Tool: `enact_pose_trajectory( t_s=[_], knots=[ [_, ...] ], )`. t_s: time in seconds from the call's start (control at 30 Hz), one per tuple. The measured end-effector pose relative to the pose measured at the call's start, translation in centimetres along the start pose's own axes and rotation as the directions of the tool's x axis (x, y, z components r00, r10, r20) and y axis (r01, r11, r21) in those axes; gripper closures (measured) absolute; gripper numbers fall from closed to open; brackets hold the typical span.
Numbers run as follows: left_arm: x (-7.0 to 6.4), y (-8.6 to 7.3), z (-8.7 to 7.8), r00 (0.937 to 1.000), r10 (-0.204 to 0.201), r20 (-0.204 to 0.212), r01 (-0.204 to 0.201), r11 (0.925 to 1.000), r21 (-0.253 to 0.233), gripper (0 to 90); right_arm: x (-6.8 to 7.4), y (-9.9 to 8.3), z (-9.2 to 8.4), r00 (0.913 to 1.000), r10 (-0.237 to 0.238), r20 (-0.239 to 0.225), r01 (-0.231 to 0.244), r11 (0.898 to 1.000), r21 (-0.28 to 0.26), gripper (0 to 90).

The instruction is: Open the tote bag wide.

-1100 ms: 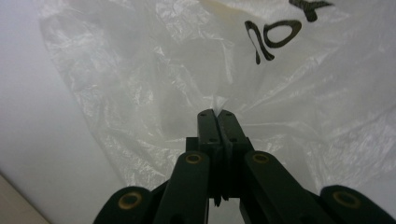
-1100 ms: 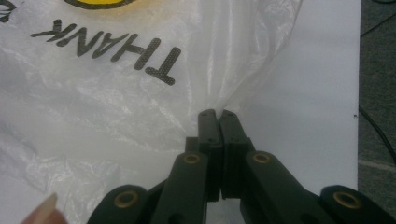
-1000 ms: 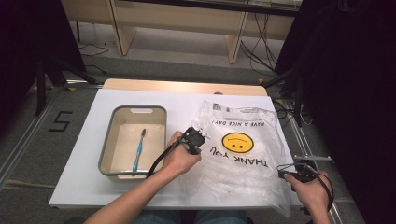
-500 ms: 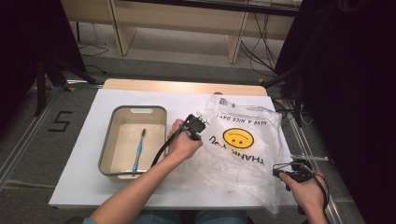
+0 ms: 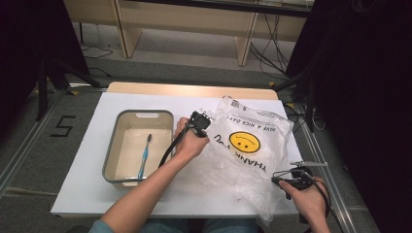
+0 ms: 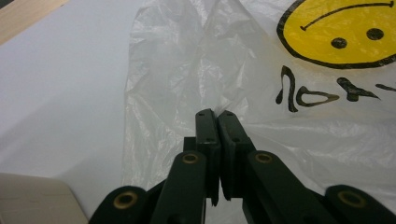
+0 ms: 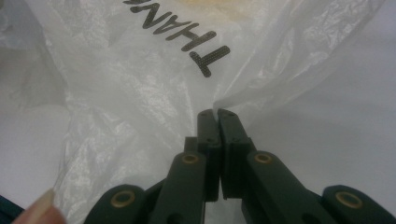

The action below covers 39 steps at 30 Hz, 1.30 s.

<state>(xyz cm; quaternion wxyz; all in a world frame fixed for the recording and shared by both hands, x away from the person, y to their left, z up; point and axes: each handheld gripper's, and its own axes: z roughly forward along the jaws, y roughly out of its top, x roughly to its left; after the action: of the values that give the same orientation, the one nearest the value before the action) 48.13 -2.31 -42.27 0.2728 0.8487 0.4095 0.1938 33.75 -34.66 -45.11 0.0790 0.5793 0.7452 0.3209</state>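
Plastic bag [image 5: 245, 155] (smiley print) lay at surface's right edge; left claw [image 6: 216, 113] and right claw [image 7: 217, 113] each clenched on bag film.

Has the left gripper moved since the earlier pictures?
Yes. The left gripper, shut on the plastic bag, moved toward the table's far edge, alongside the tray.

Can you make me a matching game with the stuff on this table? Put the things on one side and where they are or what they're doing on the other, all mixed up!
Things:
1. blue toothbrush
2. clear plastic bag with a yellow smiley face
3. grey rectangular tray
4. left gripper

Places or states:
A. spread on the white table's right half
B. pinching a fold of bag film
C. lying inside the tray
D. standing on the table's left half

Pairs: 1-C, 2-A, 3-D, 4-B
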Motion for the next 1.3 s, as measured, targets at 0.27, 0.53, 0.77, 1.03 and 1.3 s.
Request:
enact_pose_trajectory(
  t_s=[0.27,0.53,0.77,1.03,1.3],
  knots=[
    [0.3,0.1,0.0,0.9998,0.005,-0.021,-0.006,0.9987,-0.052,73.1,0.4,0.0,0.4,0.9998,-0.014,-0.013,0.014,1.000,0.014,81.9],
    [0.3,0.1,-1.4,1.0000,0.007,-0.001,-0.007,0.9920,-0.126,46.7,0.7,0.2,-0.8,0.9945,-0.095,0.044,0.096,0.995,-0.032,54.4],
    [0.2,-0.4,-2.4,0.9986,0.000,0.052,0.009,0.9881,-0.154,35.8,0.6,0.6,-1.9,0.9850,-0.133,0.111,0.144,0.985,-0.100,42.3],
    [-0.7,-1.5,-3.7,0.9956,0.022,0.091,-0.006,0.9855,-0.169,31.5,0.7,1.1,-2.8,0.9641,-0.183,0.193,0.218,0.960,-0.177,30.8],
    [-1.6,-3.0,-4.9,0.9876,0.045,0.151,-0.018,0.9847,-0.173,32.0,1.2,1.5,-3.0,0.9506,-0.240,0.197,0.282,0.933,-0.223,28.9]
  ],
)
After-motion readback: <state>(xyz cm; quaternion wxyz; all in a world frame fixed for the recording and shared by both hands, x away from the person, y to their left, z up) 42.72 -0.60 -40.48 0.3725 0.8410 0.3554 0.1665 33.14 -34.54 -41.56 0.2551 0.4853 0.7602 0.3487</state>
